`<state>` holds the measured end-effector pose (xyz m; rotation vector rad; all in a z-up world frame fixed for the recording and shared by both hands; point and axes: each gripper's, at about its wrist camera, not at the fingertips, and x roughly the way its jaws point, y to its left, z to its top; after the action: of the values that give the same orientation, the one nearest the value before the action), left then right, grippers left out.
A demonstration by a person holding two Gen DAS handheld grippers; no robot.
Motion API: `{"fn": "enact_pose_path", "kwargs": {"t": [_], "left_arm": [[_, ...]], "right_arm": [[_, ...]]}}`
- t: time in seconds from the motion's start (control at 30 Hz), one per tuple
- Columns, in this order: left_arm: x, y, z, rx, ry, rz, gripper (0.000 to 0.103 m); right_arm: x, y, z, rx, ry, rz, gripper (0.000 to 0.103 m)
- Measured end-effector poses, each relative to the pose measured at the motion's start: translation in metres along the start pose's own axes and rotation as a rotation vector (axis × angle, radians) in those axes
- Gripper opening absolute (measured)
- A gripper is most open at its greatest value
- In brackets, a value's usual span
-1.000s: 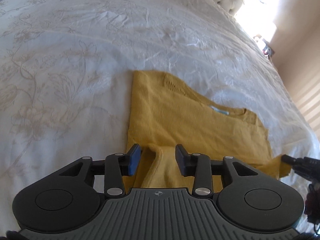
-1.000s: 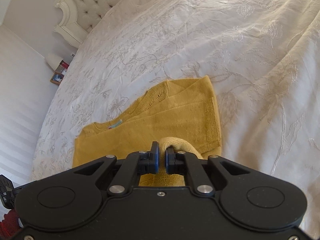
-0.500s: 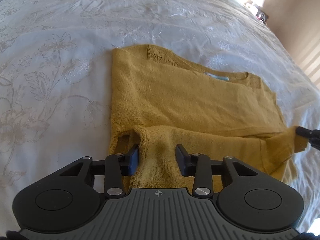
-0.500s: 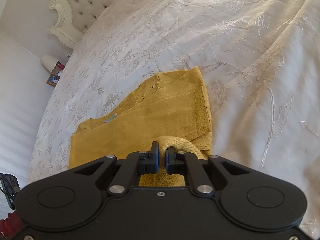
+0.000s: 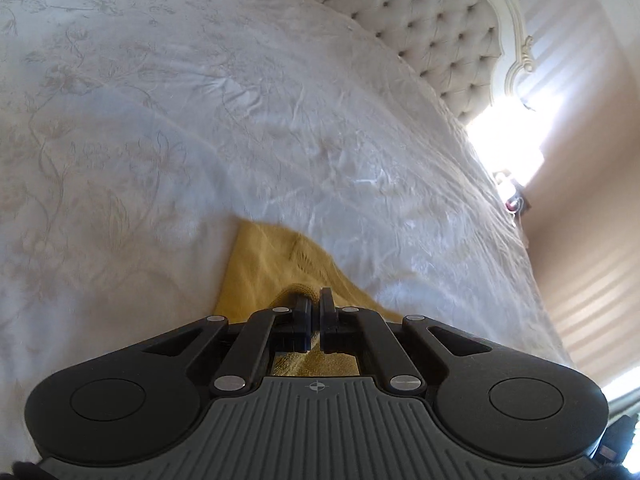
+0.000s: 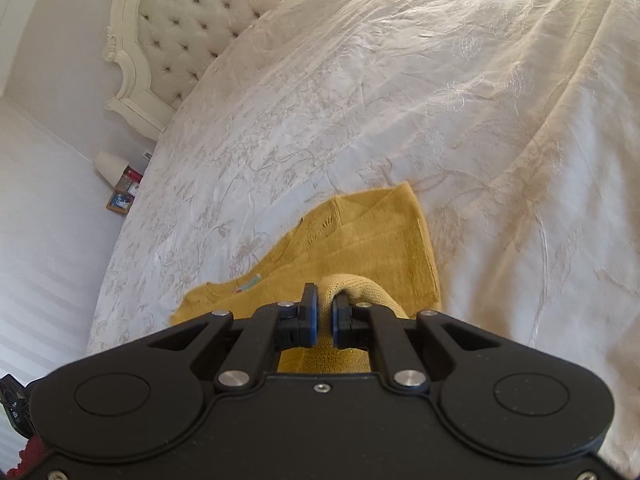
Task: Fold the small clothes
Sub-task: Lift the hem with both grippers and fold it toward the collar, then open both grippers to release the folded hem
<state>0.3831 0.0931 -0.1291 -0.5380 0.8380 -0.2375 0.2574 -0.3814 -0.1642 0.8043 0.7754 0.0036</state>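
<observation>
A mustard-yellow knitted sweater [image 6: 360, 248] lies on a white embroidered bedspread [image 6: 440, 100], its neck label toward the left in the right wrist view. My right gripper [image 6: 325, 304] is shut on a raised fold of the sweater's near edge. In the left wrist view only a corner of the sweater [image 5: 272, 264] shows beyond the tool. My left gripper [image 5: 316, 300] is shut on a bunched piece of its near hem, lifted off the bed. Most of the garment is hidden beneath both gripper bodies.
A tufted cream headboard [image 5: 440, 32] stands at the far end of the bed. A bedside shelf with a lamp and small items [image 6: 120, 184] sits by the wall on the left. Bright window light [image 5: 508, 136] washes out the right side.
My left gripper's jaws came together on the sweater's hem and rose, tilting the view up toward the headboard. The right gripper kept its grip and lifted slightly.
</observation>
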Motion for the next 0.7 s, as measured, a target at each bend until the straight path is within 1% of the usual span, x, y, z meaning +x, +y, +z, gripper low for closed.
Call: {"fn": "enact_pose_path", "kwargs": {"t": [0.07, 0.17, 0.2, 0.23, 0.27, 0.3, 0.33, 0.37, 0.4, 0.43, 0.47, 0.5, 0.53, 0.6, 0.63, 0.7], "left_arm": [[0.018, 0.0, 0.01, 0.016, -0.022, 0.022, 0.003], [0.057, 0.002, 0.018, 0.033, 0.03, 0.047, 0.003], [0.067, 0.002, 0.019, 0.044, 0.048, 0.065, 0.003], [0.077, 0.005, 0.019, 0.053, 0.073, 0.087, 0.005], [0.085, 0.007, 0.019, 0.055, 0.089, 0.108, 0.005], [0.09, 0.009, 0.019, 0.057, 0.097, 0.123, 0.007], [0.093, 0.012, 0.019, 0.058, 0.103, 0.128, 0.013], [0.093, 0.014, 0.02, 0.056, 0.104, 0.119, 0.019], [0.092, 0.015, 0.02, 0.059, 0.104, 0.111, 0.04], [0.088, 0.014, 0.02, 0.074, 0.088, 0.112, 0.066], [0.082, 0.012, 0.019, 0.099, 0.065, 0.118, 0.079], [0.075, 0.007, 0.018, 0.146, 0.032, 0.14, 0.094], [0.068, 0.002, 0.016, 0.191, 0.008, 0.159, 0.098], [0.056, -0.009, 0.009, 0.276, -0.001, 0.181, 0.098], [0.052, -0.014, 0.004, 0.309, 0.009, 0.186, 0.098], [0.048, -0.026, -0.011, 0.377, 0.044, 0.174, 0.098]], "right_arm": [[0.026, -0.002, 0.01, -0.006, 0.018, -0.026, 0.014], [0.062, -0.006, 0.018, -0.001, 0.064, -0.068, 0.014], [0.073, -0.005, 0.018, -0.017, 0.087, -0.091, 0.016], [0.081, -0.004, 0.02, -0.029, 0.106, -0.116, 0.02], [0.089, -0.003, 0.02, -0.037, 0.133, -0.144, 0.022], [0.092, -0.003, 0.02, -0.039, 0.146, -0.152, 0.023], [0.093, -0.003, 0.02, -0.042, 0.141, -0.156, 0.023], [0.09, -0.003, 0.02, -0.049, 0.126, -0.158, 0.03], [0.086, -0.001, 0.019, -0.06, 0.108, -0.159, 0.04], [0.079, 0.001, 0.018, -0.082, 0.079, -0.164, 0.046], [0.072, 0.005, 0.016, -0.115, 0.046, -0.177, 0.061], [0.066, 0.008, 0.013, -0.148, 0.019, -0.189, 0.08], [0.06, 0.013, 0.012, -0.189, -0.004, -0.2, 0.083], [0.049, 0.021, 0.005, -0.26, -0.019, -0.223, 0.082], [0.046, 0.025, 0.0, -0.289, -0.017, -0.232, 0.082], [0.043, 0.036, -0.012, -0.356, -0.004, -0.236, 0.083]]}}
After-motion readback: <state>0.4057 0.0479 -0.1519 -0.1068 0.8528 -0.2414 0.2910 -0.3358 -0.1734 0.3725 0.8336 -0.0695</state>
